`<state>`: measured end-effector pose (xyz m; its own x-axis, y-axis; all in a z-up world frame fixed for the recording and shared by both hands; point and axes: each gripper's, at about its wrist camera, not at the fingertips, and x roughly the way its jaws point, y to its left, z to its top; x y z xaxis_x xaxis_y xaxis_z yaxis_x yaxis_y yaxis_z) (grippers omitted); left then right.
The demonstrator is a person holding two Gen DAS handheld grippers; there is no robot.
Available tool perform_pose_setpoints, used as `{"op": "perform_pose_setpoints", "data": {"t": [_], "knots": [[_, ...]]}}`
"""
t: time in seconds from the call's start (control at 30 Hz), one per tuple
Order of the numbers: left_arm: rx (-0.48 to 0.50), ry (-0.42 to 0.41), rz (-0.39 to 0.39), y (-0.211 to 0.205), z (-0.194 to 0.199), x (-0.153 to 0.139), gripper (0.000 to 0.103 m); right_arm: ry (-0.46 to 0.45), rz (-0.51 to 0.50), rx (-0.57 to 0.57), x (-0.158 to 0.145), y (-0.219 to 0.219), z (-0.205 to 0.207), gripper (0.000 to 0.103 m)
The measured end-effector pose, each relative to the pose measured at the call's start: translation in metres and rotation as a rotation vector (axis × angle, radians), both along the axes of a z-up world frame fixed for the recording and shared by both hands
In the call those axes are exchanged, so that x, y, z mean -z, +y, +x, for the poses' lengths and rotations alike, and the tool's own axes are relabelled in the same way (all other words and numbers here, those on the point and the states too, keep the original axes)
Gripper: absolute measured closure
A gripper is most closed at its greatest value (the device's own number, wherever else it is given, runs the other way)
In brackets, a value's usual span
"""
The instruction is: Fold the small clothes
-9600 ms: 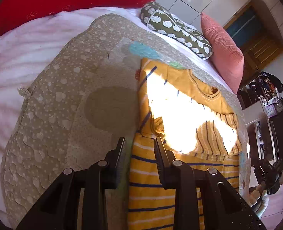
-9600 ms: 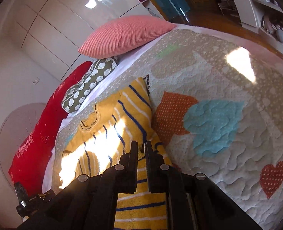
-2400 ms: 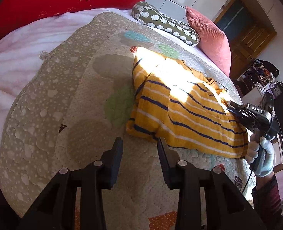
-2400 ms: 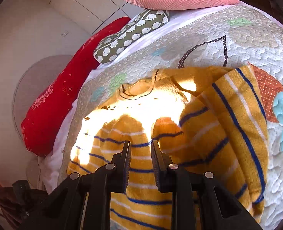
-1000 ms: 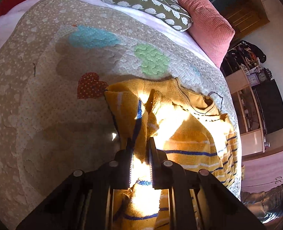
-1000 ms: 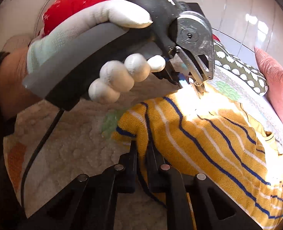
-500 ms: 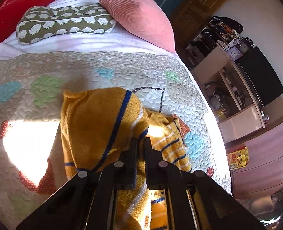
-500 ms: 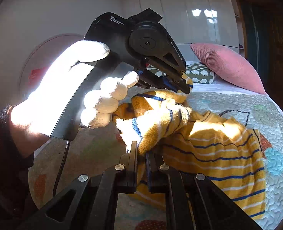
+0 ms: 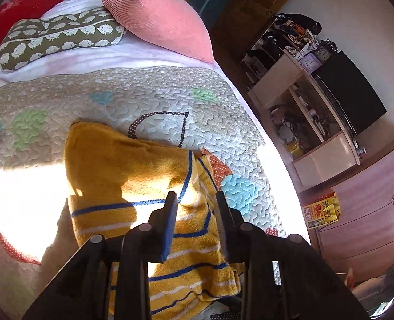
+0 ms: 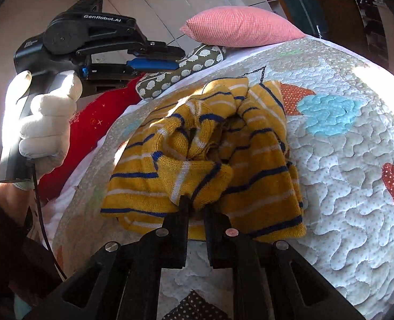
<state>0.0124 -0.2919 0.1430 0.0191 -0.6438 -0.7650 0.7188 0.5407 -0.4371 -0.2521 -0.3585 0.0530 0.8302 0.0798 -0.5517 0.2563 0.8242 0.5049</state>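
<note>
A yellow knit sweater with blue and white stripes (image 9: 127, 176) lies folded over in a bundle on the quilted bed cover (image 9: 154, 93). My left gripper (image 9: 197, 200) is open and empty just above it. In the right wrist view the sweater (image 10: 207, 149) is bunched, and my right gripper (image 10: 197, 205) is shut on a fold at its near edge. The left gripper (image 10: 156, 57) shows there too, raised above the bed in a white-gloved hand, its jaws apart with nothing between them.
A pink cushion (image 9: 154, 16), a green patterned pillow (image 9: 58, 40) and a red cushion (image 9: 15, 13) lie at the head of the bed. A shelf unit with a TV (image 9: 330, 101) and a drawer chest (image 9: 370, 213) stand past the bed's right edge.
My left gripper has let go of the sweater and opened, lifting clear. The sweater has dropped onto the quilt in a folded bundle. My right gripper still grips its near fold.
</note>
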Motion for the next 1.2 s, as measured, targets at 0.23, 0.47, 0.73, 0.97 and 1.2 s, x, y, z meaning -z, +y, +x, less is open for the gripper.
{"op": "perform_pose_setpoints", "data": {"t": [0.23, 0.47, 0.73, 0.97, 1.2], "knots": [[-0.106, -0.071, 0.043, 0.082, -0.013, 0.032, 0.062, -0.103, 0.055, 0.063, -0.038, -0.048, 0.006, 0.054], [-0.175, -0.057, 0.029, 0.12, -0.026, 0.064, 0.062, 0.041, 0.177, -0.027, -0.005, -0.044, 0.077, 0.044], [-0.156, -0.068, 0.022, 0.104, -0.038, 0.062, 0.062, -0.038, 0.172, -0.007, -0.031, -0.056, 0.083, 0.086], [-0.086, -0.081, 0.095, 0.066, -0.064, 0.086, 0.056, 0.118, 0.107, 0.096, 0.007, -0.076, 0.049, 0.085], [-0.08, -0.09, 0.136, 0.059, -0.067, 0.097, 0.05, 0.013, 0.127, 0.146, -0.015, -0.095, 0.033, 0.074]]}}
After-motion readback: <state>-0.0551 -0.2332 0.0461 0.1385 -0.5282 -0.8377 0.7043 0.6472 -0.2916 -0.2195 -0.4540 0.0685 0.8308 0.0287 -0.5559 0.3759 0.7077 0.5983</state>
